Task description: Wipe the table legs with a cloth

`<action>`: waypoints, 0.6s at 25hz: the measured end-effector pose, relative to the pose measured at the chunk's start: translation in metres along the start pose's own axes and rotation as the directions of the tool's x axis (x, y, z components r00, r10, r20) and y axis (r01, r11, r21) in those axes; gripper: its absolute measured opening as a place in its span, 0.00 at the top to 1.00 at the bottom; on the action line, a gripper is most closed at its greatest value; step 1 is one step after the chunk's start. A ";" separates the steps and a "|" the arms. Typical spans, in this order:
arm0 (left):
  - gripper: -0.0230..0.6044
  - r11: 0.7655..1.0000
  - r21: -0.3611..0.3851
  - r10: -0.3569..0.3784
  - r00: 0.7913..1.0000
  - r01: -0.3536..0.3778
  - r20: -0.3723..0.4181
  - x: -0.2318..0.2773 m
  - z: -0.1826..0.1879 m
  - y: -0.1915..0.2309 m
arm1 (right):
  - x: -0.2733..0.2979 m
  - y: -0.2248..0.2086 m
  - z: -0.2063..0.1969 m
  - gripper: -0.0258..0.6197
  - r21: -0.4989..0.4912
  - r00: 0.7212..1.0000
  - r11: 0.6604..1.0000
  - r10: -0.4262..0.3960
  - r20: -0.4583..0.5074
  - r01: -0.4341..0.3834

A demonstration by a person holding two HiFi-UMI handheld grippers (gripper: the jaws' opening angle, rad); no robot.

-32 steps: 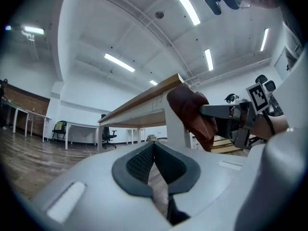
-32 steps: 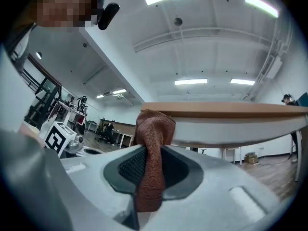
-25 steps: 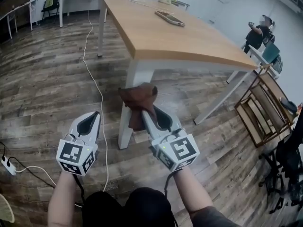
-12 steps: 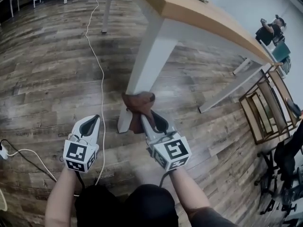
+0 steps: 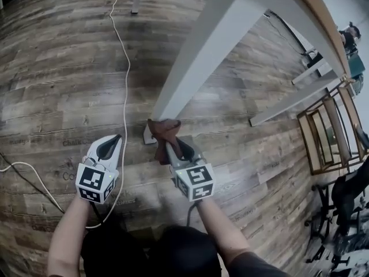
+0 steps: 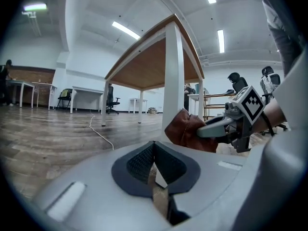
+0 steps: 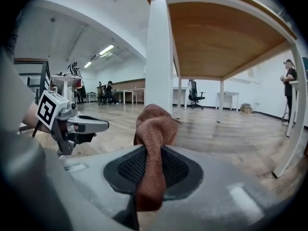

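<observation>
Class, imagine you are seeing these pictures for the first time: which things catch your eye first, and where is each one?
The brown cloth stands out first, clamped in the right gripper at the foot of the slanting white table leg, mid-picture in the head view. Next comes the left gripper to its left, jaws together on nothing, and the white cable snaking across the wooden floor.

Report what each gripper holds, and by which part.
Right gripper grips the brown cloth by a bunched fold; the rest balls up beyond the jaws. Left gripper is shut, holding nothing.
</observation>
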State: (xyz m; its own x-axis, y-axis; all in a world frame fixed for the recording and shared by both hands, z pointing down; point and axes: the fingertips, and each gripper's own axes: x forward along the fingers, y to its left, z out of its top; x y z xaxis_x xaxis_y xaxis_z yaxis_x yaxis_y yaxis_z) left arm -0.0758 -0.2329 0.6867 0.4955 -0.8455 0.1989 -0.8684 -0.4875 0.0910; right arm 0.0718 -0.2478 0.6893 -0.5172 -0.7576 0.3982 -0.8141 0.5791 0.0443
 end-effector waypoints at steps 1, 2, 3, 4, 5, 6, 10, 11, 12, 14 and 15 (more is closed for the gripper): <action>0.93 1.000 -0.007 0.002 1.000 -0.002 -0.010 0.000 -0.008 0.000 | 0.004 -0.001 -0.012 0.85 -0.001 1.000 1.000 -0.002 -0.021 0.002; 0.93 1.000 -0.012 0.003 1.000 -0.003 -0.020 0.001 -0.016 -0.001 | 0.007 -0.001 -0.022 0.85 -0.004 0.999 1.000 -0.002 -0.039 0.002; 0.93 1.000 -0.016 0.004 1.000 -0.004 -0.029 0.001 -0.023 -0.002 | 0.012 -0.001 -0.031 0.85 -0.005 0.998 1.000 0.000 -0.056 0.000; 0.93 1.000 -0.019 0.005 0.999 -0.006 -0.036 0.002 -0.030 -0.002 | 0.017 -0.001 -0.038 0.85 -0.006 0.997 1.000 0.005 -0.072 -0.005; 0.93 1.000 -0.022 0.006 0.999 -0.007 -0.043 0.003 -0.035 -0.001 | 0.023 0.000 -0.046 0.85 -0.008 0.996 1.000 0.010 -0.090 -0.010; 0.93 1.000 -0.025 0.007 0.999 -0.008 -0.050 0.003 -0.041 -0.002 | 0.029 0.000 -0.054 0.85 -0.008 0.994 1.000 0.014 -0.111 -0.015; 0.93 0.999 -0.047 0.002 0.997 -0.005 -0.082 0.004 -0.059 -0.005 | 0.050 0.006 -0.091 0.85 -0.012 0.977 0.999 0.030 -0.210 -0.033; 0.93 0.999 -0.045 -0.003 0.996 -0.001 -0.089 0.003 -0.062 -0.005 | 0.054 0.007 -0.098 0.85 -0.016 0.972 0.999 0.034 -0.233 -0.038; 0.93 0.999 -0.039 -0.007 0.995 0.003 -0.095 0.003 -0.064 -0.006 | 0.058 0.009 -0.105 0.85 -0.016 0.966 0.999 0.038 -0.255 -0.043; 0.93 1.000 -0.024 -0.012 0.995 0.009 -0.103 0.002 -0.067 -0.006 | 0.065 0.013 -0.120 0.85 0.015 0.954 0.999 0.054 -0.294 -0.052; 0.93 1.000 -0.018 -0.011 0.994 0.009 -0.104 0.001 -0.067 -0.006 | 0.068 0.013 -0.128 0.85 0.042 0.949 0.997 0.067 -0.307 -0.057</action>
State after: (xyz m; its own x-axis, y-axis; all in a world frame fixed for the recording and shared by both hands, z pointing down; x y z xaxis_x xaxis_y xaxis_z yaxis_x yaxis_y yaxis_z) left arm -0.0716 -0.2167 0.7522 0.5005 -0.8127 0.2984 -0.8639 -0.4915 0.1104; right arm 0.0595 -0.2529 0.8342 -0.4643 -0.5877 0.6626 -0.7939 0.6078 -0.0171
